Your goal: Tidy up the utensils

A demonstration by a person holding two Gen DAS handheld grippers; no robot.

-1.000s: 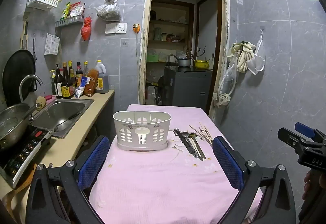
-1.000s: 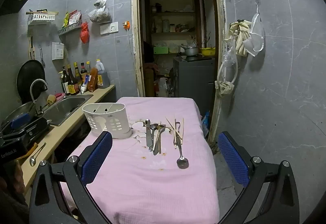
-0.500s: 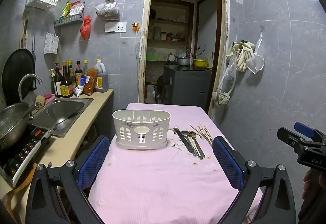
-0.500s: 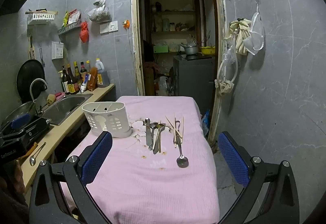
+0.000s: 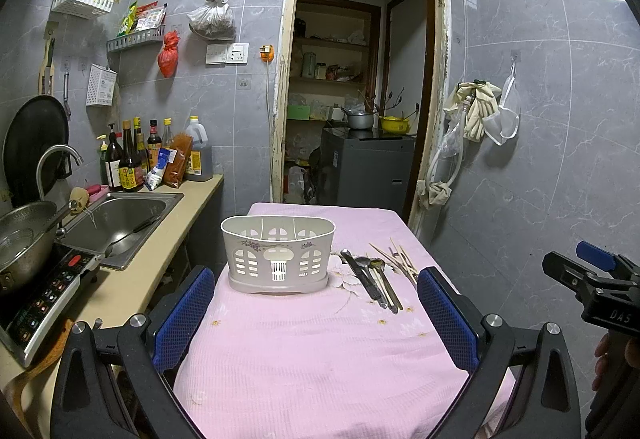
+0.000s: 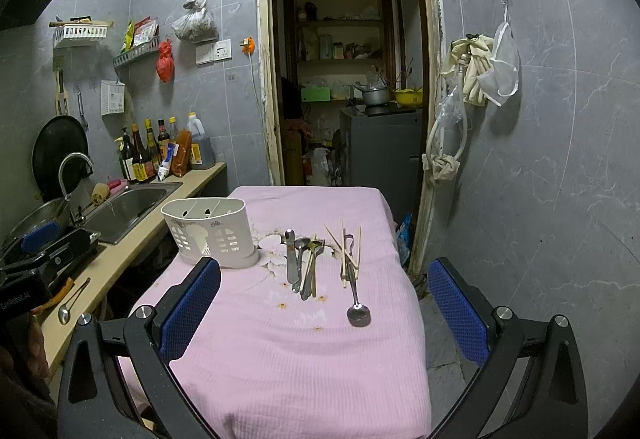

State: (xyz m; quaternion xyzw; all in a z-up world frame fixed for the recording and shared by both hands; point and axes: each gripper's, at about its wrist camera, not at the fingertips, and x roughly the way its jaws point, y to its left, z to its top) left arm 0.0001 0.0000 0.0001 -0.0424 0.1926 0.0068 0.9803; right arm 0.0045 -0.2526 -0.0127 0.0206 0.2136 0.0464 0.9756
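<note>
A white slotted utensil caddy (image 5: 278, 255) (image 6: 210, 231) stands on the pink-clothed table (image 5: 320, 351) (image 6: 304, 351). To its right lie a knife and spoons (image 5: 374, 279) (image 6: 302, 263), then loose chopsticks (image 5: 396, 259) (image 6: 346, 247) and a small ladle (image 6: 356, 303). My left gripper (image 5: 312, 315) hovers open over the near part of the table, short of the caddy. My right gripper (image 6: 320, 299) is open too, held back from the cutlery, with nothing between its fingers.
A counter on the left holds a sink (image 5: 116, 215), a stove with a pan (image 5: 24, 247), bottles (image 5: 132, 159) and a stray spoon (image 6: 70, 305). A doorway (image 5: 356, 99) opens behind the table. Gloves and a bag hang on the right wall (image 5: 484, 115).
Both grippers have crept slightly back or steadied; the table objects have not moved and both stay open.
</note>
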